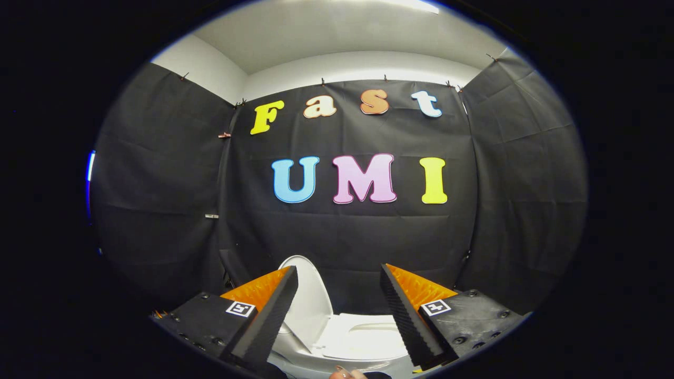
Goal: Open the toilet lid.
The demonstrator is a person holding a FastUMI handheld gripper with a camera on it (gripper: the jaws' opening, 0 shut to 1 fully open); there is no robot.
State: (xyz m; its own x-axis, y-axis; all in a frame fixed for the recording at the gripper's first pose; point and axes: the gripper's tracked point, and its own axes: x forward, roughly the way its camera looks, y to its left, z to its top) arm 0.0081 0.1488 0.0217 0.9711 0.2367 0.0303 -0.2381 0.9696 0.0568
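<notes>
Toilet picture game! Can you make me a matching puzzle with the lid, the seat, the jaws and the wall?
Things:
1. toilet lid
2. toilet seat
3. gripper jaws
4. booth wall

States:
A. black cloth
B. lying flat, white
C. raised upright, just behind one finger
D. spread apart, holding nothing

Pairs: 1-C, 2-B, 3-D, 4-A

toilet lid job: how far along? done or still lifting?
Looks done: the toilet lid stands raised, leaning back, and the seat lies exposed below it. In hand: nothing; the gripper is open, fingers apart and off the lid. Left: apparently only pulling away.
</notes>
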